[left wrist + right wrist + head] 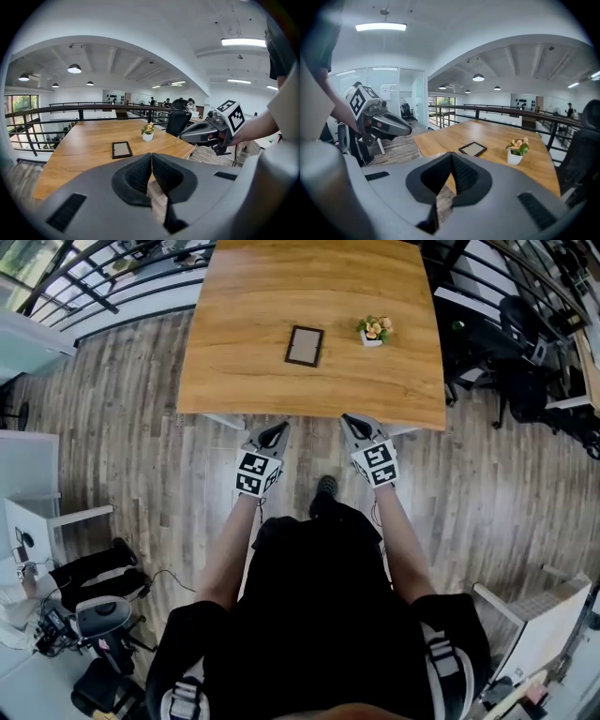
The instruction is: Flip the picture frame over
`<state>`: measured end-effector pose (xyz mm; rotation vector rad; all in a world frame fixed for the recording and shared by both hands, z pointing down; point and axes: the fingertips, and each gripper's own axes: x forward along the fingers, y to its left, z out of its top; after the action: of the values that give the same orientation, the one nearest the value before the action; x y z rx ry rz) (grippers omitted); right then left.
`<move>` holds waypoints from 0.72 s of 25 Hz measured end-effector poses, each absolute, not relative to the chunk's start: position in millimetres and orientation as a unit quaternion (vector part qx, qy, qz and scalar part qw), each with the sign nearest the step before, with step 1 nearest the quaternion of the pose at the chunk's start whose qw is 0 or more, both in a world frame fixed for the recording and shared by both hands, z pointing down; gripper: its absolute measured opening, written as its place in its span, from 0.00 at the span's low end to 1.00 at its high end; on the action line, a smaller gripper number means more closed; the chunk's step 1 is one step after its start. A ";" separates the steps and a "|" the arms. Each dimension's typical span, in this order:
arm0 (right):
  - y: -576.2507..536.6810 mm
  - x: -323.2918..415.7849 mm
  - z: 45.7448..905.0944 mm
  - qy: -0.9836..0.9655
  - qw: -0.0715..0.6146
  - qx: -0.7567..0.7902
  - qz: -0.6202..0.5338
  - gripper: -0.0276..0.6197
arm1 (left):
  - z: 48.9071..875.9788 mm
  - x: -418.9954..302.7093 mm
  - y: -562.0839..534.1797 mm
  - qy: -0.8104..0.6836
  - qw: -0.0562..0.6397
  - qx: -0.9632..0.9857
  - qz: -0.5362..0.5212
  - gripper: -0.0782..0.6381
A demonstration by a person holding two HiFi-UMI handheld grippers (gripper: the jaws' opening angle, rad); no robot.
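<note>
Nearest in the head view, our two forearms reach up the frame from a black top, and each hand carries a claw. The grey left claw (277, 430), with its black-and-white marker cube, sits left of centre. The matching right claw (351, 420) sits right of centre. Both hang over the grey-brown plank floor (122, 456), with their tips close to the near edge of the light wooden tabletop (234, 381).

In its own view the left claw (151, 157) has its dark ribbed pads pressed together with nothing between them. The right claw (451, 157) is closed the same way and is also empty.

Further up, the small dark-rimmed rectangular picture frame (305, 346) lies flat on the tabletop. It is above the gap between the two claws and well apart from both. In the left gripper view the frame (122, 149) lies above and left of the closed tips. In the right gripper view it (473, 148) lies above and right of them. We cannot tell which face is up.

Right of the frame stands a small white pot of orange flowers (373, 331), and beyond the tabletop runs a black metal railing (56, 108).
</note>
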<state>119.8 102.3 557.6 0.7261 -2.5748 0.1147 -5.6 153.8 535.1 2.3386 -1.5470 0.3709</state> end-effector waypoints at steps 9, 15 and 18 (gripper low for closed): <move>87.4 111.7 569.7 -0.944 0.239 0.226 0.038 0.05 | 537.1 -15.1 135.6 -0.571 0.158 0.796 0.127 0.14; 61.5 103.2 559.8 -0.945 0.246 0.215 0.013 0.05 | 533.8 -22.7 109.5 -0.578 0.158 0.792 0.116 0.14; 43.9 97.9 554.7 -0.945 0.243 0.217 0.004 0.05 | 532.7 -27.4 88.3 -0.575 0.154 0.796 0.111 0.14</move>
<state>97.9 43.9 554.7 0.5939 -2.5841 0.0097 -27.4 88.3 532.7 2.2814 -1.6486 0.3193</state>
